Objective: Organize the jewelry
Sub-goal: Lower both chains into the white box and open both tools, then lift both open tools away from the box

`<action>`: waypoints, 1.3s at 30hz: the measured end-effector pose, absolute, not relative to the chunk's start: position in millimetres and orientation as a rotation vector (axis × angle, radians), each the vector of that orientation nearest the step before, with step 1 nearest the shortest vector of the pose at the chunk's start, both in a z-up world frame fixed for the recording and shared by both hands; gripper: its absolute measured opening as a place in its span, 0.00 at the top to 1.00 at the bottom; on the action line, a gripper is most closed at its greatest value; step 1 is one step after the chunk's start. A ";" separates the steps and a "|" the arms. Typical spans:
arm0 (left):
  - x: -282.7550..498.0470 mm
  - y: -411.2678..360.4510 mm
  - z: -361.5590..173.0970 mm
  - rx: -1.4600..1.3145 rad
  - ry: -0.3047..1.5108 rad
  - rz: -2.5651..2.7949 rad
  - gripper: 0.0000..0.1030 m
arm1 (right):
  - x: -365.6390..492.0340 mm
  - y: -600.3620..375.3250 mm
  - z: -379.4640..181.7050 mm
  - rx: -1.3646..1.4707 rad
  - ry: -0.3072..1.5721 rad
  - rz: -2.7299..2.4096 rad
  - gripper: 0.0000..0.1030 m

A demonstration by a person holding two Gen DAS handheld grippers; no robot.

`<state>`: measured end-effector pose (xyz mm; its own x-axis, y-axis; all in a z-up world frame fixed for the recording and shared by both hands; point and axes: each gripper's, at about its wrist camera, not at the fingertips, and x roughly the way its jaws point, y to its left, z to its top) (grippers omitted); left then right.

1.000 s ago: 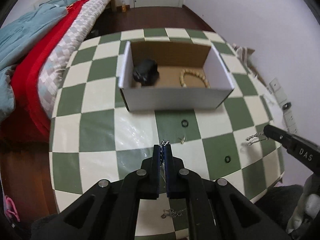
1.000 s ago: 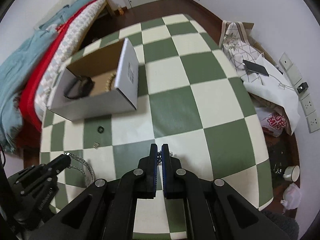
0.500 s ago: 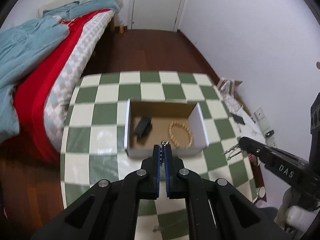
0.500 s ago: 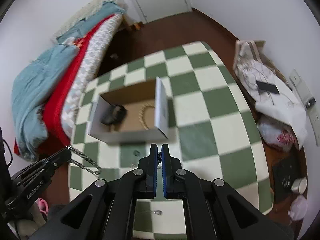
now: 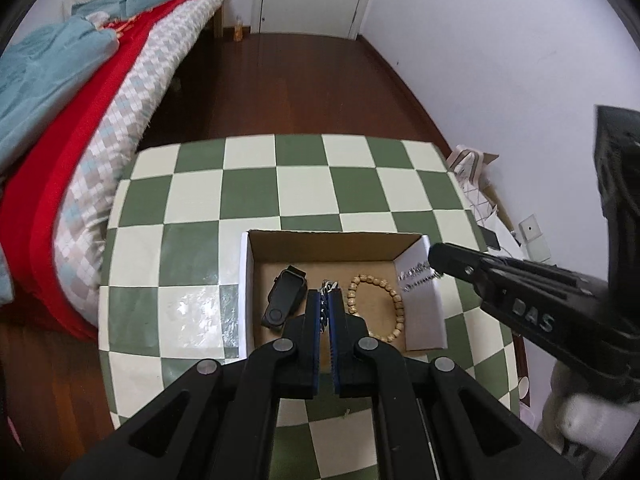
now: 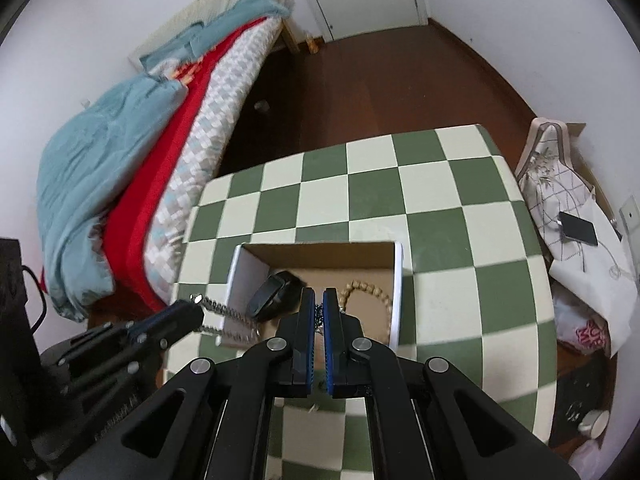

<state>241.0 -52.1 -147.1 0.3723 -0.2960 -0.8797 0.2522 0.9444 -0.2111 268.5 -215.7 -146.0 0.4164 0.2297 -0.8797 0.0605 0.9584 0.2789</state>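
Note:
A white cardboard box (image 5: pixel 245 280) (image 6: pixel 398 280) stands open on the checkered table. Inside lie a black watch-like band (image 5: pixel 284 300) (image 6: pixel 272 294) and a wooden bead bracelet (image 5: pixel 380 292) (image 6: pixel 366 292). My left gripper (image 5: pixel 325 294) is shut on a silver chain (image 5: pixel 329 286) and hangs above the box; in the right wrist view that chain (image 6: pixel 228 314) dangles beside the box's left wall. My right gripper (image 6: pixel 316 298) is shut on another silver chain (image 6: pixel 319 316), which shows in the left wrist view (image 5: pixel 418 274) over the box's right wall.
The green and cream checkered table (image 5: pixel 320 184) (image 6: pixel 440 208) sits beside a bed with red and blue covers (image 5: pixel 80 128) (image 6: pixel 132 160). A bag with a phone (image 6: pixel 576 228) lies to the right of the table. A small item (image 5: pixel 345 413) lies on the near table.
Both grippers have risen and moved forward over the box, each still holding its chain. The box now sits right under the fingertips.

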 end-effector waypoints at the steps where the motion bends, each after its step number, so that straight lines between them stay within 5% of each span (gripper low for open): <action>1: 243.9 -52.8 -151.6 -0.046 1.149 -0.350 0.98 | 278.2 -215.1 -153.3 0.274 1.161 0.104 0.96; 13: 253.8 -49.6 -156.9 0.010 1.171 -0.221 0.91 | 322.4 -227.3 -198.3 0.194 1.294 0.026 0.94; 15: 251.9 -45.1 -153.5 0.033 1.150 -0.183 0.74 | 319.0 -231.1 -193.5 0.200 1.280 0.014 0.87; 17: 246.3 -36.8 -149.5 0.042 1.115 -0.134 0.25 | 312.6 -231.8 -188.0 0.197 1.272 0.005 0.70; 19: 239.2 -28.7 -147.0 0.042 1.077 -0.098 0.17 | 304.9 -230.8 -183.9 0.186 1.265 0.000 0.48; 21: 234.1 -26.0 -149.3 0.073 1.073 -0.068 0.14 | 291.8 -226.9 -181.6 0.140 1.261 -0.018 0.41; 23: 229.0 -25.2 -154.8 0.102 1.083 -0.050 0.00 | 282.3 -223.3 -182.8 0.101 1.263 -0.042 0.33; 25: 223.8 -25.2 -159.7 0.127 1.086 -0.034 0.00 | 269.1 -220.1 -187.6 0.071 1.271 -0.073 0.13; 28: 217.1 -23.7 -162.8 0.132 1.088 -0.024 0.00 | 253.7 -215.3 -196.3 0.054 1.291 -0.089 0.05; 39: 193.1 -10.4 -141.7 0.092 1.049 -0.002 0.00 | 216.2 -206.0 -187.5 0.048 1.256 -0.132 0.01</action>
